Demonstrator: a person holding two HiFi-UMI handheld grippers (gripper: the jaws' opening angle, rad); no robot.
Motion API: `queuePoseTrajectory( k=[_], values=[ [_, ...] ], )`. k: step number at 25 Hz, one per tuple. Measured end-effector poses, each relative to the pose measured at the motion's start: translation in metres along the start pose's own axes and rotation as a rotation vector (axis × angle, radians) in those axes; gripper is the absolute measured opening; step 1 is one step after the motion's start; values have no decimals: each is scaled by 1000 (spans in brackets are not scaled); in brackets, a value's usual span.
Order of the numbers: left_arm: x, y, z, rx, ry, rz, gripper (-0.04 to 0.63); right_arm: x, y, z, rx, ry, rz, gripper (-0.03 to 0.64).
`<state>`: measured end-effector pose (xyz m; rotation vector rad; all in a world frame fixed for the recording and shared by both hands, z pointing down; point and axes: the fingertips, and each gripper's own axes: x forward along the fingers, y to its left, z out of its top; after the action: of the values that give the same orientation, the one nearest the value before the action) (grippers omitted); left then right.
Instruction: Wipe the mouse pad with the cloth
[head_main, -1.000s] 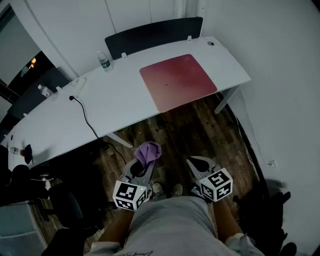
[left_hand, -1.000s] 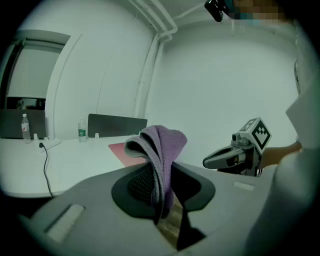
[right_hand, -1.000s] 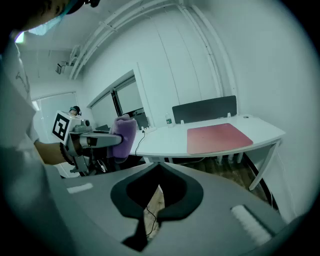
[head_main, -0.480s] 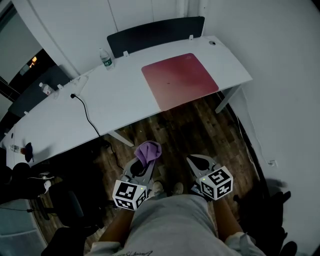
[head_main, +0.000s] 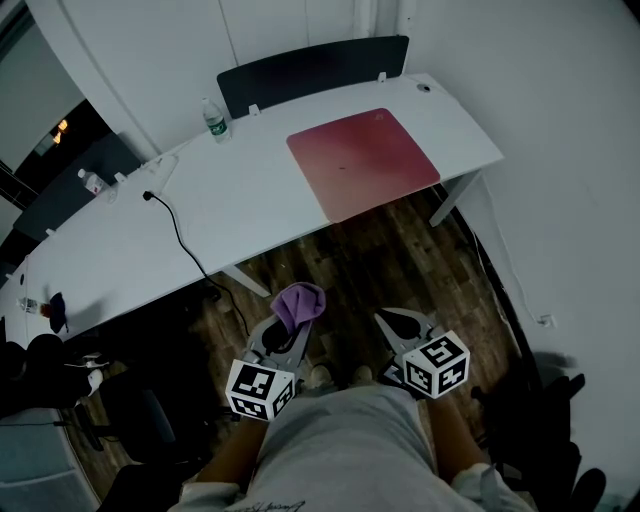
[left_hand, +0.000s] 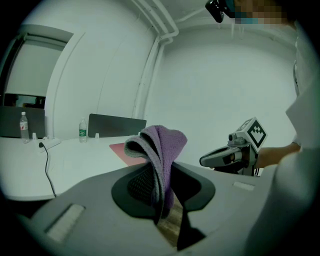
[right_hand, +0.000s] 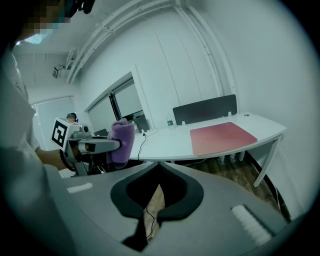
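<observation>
A red mouse pad (head_main: 363, 161) lies on the right part of the white desk (head_main: 230, 205); it also shows in the right gripper view (right_hand: 221, 135) and as a sliver in the left gripper view (left_hand: 120, 150). My left gripper (head_main: 293, 318) is shut on a purple cloth (head_main: 298, 304), held low over the wooden floor, well short of the desk. The cloth (left_hand: 161, 160) bunches up above the jaws. My right gripper (head_main: 400, 325) hangs beside it, shut with nothing in it. The right gripper view shows the left gripper (right_hand: 112, 145) with the cloth (right_hand: 121, 141).
A water bottle (head_main: 213, 122) stands at the desk's back edge by a dark chair back (head_main: 310, 68). A black cable (head_main: 180, 240) runs across the desk and down. A second bottle (head_main: 90, 181) sits further left. Wooden floor (head_main: 380, 260) lies between me and the desk.
Both grippers hold their place near my body. The view has shifted slightly, so the desk and pad sit a little further right in the picture.
</observation>
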<state>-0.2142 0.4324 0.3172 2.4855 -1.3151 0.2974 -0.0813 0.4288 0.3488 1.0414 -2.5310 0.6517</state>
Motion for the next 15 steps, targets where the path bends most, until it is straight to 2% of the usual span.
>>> queuePoseTrajectory(
  k=[8, 15],
  values=[
    [-3, 12, -4, -2, 3, -43, 101, 10, 13, 2, -1, -6, -27, 6],
    [32, 26, 2, -14, 11, -44, 101, 33, -19, 10, 16, 0, -16, 6]
  ],
)
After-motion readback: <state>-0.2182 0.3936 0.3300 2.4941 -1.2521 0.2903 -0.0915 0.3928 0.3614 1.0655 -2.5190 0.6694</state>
